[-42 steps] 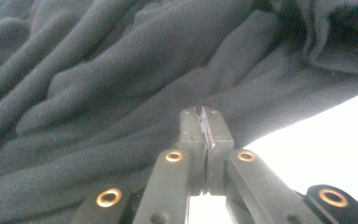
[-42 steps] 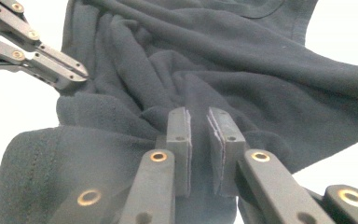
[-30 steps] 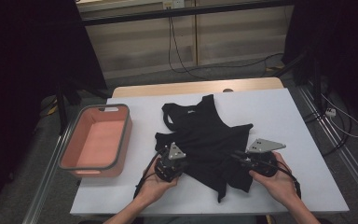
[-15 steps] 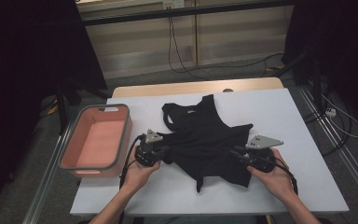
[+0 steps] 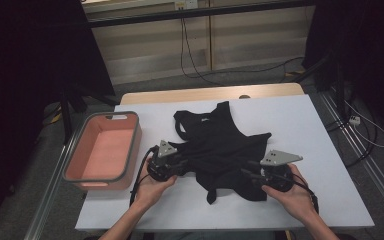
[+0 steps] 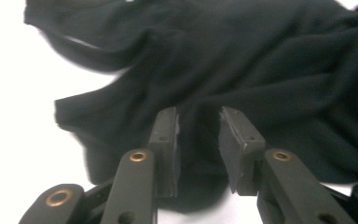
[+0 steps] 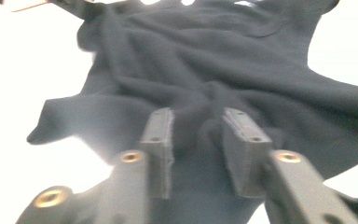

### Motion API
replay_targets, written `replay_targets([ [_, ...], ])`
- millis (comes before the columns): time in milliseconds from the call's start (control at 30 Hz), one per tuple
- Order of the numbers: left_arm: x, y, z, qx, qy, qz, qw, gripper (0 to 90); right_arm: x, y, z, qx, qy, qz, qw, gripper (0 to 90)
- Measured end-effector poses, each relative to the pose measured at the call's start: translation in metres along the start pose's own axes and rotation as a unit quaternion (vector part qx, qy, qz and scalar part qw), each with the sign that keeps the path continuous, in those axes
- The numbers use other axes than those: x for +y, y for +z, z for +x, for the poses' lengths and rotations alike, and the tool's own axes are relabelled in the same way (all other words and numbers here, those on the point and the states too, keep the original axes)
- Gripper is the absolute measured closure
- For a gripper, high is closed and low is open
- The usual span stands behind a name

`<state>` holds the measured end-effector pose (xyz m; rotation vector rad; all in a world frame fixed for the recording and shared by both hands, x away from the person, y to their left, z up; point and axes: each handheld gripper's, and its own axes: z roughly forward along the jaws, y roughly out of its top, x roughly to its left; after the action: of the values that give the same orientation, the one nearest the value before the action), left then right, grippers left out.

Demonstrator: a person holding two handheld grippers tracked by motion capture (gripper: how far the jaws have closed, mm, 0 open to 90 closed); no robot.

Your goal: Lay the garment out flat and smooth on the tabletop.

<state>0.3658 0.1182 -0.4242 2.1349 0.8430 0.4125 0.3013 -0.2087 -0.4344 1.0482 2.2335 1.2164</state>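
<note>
A black sleeveless garment lies crumpled on the white table, its neck end pointing away from me. My left gripper is at the garment's left edge. In the left gripper view its jaws stand a little apart with black cloth pinched between them and folds running out from the pinch. My right gripper is at the garment's lower right part. Its jaws hold a raised bunch of the cloth. A loose tail of cloth trails toward the front edge.
A salmon-pink basin with a grey rim stands at the table's left edge, close to my left hand. A tan board borders the table's far side. Cables hang off the right edge.
My left gripper has drawn leftward and slightly away from me, pulling the garment's left edge with it. The cloth between the two grippers is now stretched wider. The right gripper has barely moved.
</note>
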Motion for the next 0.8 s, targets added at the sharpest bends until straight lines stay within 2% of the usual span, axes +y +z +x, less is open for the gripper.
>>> replay_targets([
  [67, -0.001, -0.004, -0.012, -0.020, 0.017, -0.003, 0.9997, 70.9, -0.002, 0.000, 0.008, 0.020, -0.004, 0.017, 0.9996, 74.9],
  [133, -0.001, -0.003, -0.021, -0.038, 0.028, 0.001, 0.9989, 72.0, -0.005, 0.003, 0.015, 0.032, -0.012, 0.038, 0.9987, 75.8],
  [200, -0.003, 0.000, -0.031, -0.040, 0.045, 0.004, 0.9982, 72.6, -0.007, 0.008, 0.020, 0.034, -0.023, 0.054, 0.9977, 74.3],
  [233, -0.003, 0.002, -0.035, -0.047, 0.048, 0.011, 0.9977, 71.7, -0.009, 0.010, 0.022, 0.036, -0.026, 0.060, 0.9973, 73.9],
  [300, -0.004, 0.006, -0.041, -0.052, 0.052, 0.014, 0.9972, 69.9, -0.011, 0.015, 0.025, 0.036, -0.030, 0.075, 0.9961, 69.5],
  [367, -0.004, 0.009, -0.043, -0.061, 0.056, 0.019, 0.9964, 69.5, -0.011, 0.017, 0.026, 0.035, -0.030, 0.078, 0.9959, 59.9],
  [433, -0.005, 0.014, -0.047, -0.068, 0.059, 0.024, 0.9956, 66.9, -0.014, 0.020, 0.026, 0.024, -0.037, 0.082, 0.9956, 55.1],
  [500, -0.006, 0.018, -0.053, -0.076, 0.072, 0.035, 0.9939, 64.4, -0.016, 0.023, 0.027, 0.023, -0.044, 0.089, 0.9948, 51.6],
  [633, -0.010, 0.027, -0.063, -0.082, 0.101, 0.047, 0.9904, 57.7, -0.018, 0.024, 0.032, 0.007, -0.047, 0.084, 0.9953, 55.0],
  [667, -0.012, 0.030, -0.065, -0.078, 0.107, 0.054, 0.9897, 56.4, -0.019, 0.023, 0.032, 0.006, -0.047, 0.083, 0.9954, 58.1],
  [700, -0.013, 0.032, -0.066, -0.080, 0.110, 0.050, 0.9894, 56.2, -0.018, 0.023, 0.032, 0.002, -0.047, 0.083, 0.9955, 67.4],
  [733, -0.012, 0.032, -0.067, -0.084, 0.103, 0.050, 0.9899, 58.8, -0.018, 0.021, 0.032, -0.003, -0.048, 0.086, 0.9951, 75.3],
  [767, -0.011, 0.033, -0.068, -0.091, 0.098, 0.052, 0.9897, 65.7, -0.018, 0.020, 0.030, 0.004, -0.037, 0.091, 0.9951, 78.2],
  [800, -0.011, 0.033, -0.068, -0.100, 0.100, 0.055, 0.9884, 75.4, -0.018, 0.019, 0.028, 0.005, -0.033, 0.090, 0.9954, 82.3],
])
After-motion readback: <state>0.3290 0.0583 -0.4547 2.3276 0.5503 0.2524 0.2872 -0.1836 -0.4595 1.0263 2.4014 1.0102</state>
